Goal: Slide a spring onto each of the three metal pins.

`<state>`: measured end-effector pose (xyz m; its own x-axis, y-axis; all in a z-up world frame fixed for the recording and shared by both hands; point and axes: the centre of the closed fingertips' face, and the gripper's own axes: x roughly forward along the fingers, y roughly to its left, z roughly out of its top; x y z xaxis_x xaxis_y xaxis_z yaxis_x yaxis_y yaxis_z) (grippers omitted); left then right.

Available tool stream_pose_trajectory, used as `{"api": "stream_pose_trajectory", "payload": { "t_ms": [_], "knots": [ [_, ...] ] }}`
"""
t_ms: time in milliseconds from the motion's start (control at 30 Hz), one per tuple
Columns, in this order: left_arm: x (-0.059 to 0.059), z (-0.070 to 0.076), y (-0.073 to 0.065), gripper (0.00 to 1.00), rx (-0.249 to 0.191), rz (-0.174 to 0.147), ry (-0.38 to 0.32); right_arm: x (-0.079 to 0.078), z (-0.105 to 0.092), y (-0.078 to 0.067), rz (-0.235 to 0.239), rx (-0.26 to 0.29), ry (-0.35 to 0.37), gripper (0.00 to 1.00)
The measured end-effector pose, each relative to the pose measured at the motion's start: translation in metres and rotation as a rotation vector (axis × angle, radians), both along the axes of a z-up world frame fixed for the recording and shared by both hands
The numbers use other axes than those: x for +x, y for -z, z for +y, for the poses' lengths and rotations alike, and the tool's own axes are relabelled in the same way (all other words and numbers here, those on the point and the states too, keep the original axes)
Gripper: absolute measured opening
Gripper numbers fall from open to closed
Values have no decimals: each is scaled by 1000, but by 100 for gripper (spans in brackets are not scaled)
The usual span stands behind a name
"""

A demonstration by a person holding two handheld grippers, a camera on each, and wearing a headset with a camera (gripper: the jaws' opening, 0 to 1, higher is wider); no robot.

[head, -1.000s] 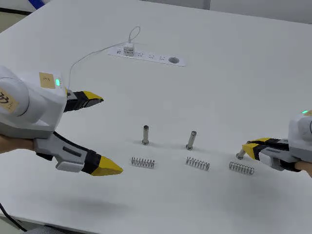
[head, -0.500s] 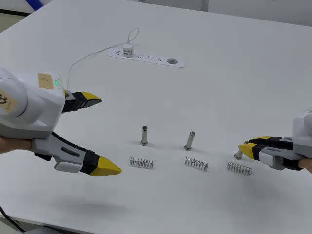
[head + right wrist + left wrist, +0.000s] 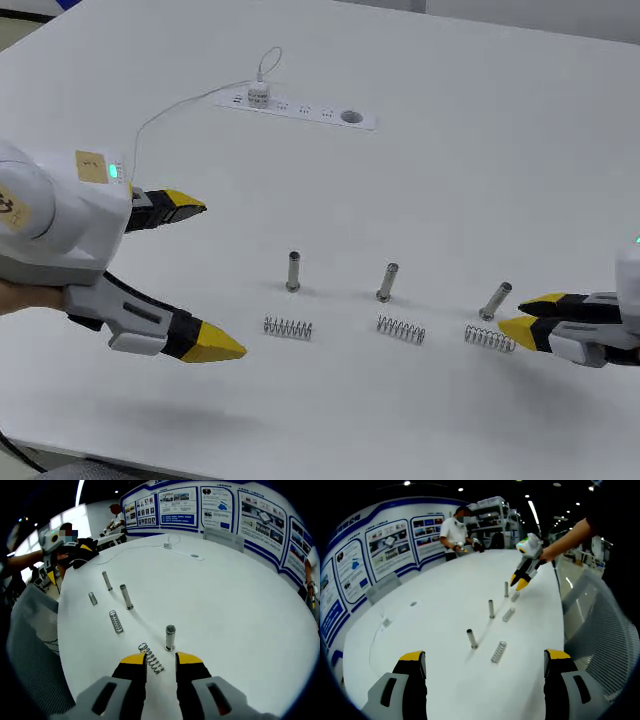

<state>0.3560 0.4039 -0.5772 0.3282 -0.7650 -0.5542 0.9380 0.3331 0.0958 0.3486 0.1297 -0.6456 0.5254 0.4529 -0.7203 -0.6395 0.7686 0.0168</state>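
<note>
1. Three springs lie flat on the white table (image 3: pixel 450 190) in one row: the left spring (image 3: pixel 288 327), the middle spring (image 3: pixel 401 330) and the right spring (image 3: pixel 489 339). Each one's long side runs left to right in the head view, along the row.
2. Just behind each spring stands a metal pin: the left pin (image 3: pixel 293 270), the middle pin (image 3: pixel 388 282) and the right pin (image 3: pixel 496 300). Each pin stands on its end and points up. None of them has a spring on it.
3. The right gripper (image 3: pixel 512 314) is low over the table, at the right end of the right spring. Its jaws are a small way apart and hold nothing. In the right gripper view the spring's near end reaches into the gap between the tips – whether it touches them, I cannot tell.
4. The left gripper (image 3: pixel 224 279) hangs to the left of the row, well apart from the left spring. Its jaws are wide apart and hold nothing.
5. Far back on the table lies a white power strip (image 3: pixel 300 108) with a white cable (image 3: pixel 170 120).
</note>
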Motion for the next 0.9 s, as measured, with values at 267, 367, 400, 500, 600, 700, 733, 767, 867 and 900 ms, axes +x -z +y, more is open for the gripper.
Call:
{"api": "stream_pose_trajectory", "payload": {
  "t_ms": [267, 367, 400, 500, 600, 700, 733, 767, 867, 900],
  "knots": [
    [2, 2, 2, 100, 6, 10, -5, -6, 6, 16, -9, -148, -192, 23],
    [3, 3, 4, 100, 9, 14, -6, -8, 6, 23, 14, -172, -231, 23],
    [3, 3, 4, 100, 11, 14, -6, -8, 6, 25, 15, -180, -243, 23],
    [3, 4, 5, 100, 18, 17, -8, -5, 7, 28, 4, -187, -269, 22],
    [4, 7, 7, 100, 31, 17, -11, -3, 8, 28, -6, -184, -280, 21],
    [4, 8, 7, 100, 29, 23, -11, -1, 7, 29, 7, -175, -285, 21],
    [4, 8, 7, 100, 27, 26, -10, -1, 7, 29, 13, -168, -282, 21],
    [4, 8, 8, 100, 27, 28, -12, -2, 6, 30, 21, -157, -284, 21],
    [4, 8, 9, 100, 33, 29, -14, -4, 6, 31, 47, -119, -282, 19],
    [4, 7, 10, 100, 33, 29, -14, -5, 6, 31, 53, -111, -284, 18]
  ]
}}
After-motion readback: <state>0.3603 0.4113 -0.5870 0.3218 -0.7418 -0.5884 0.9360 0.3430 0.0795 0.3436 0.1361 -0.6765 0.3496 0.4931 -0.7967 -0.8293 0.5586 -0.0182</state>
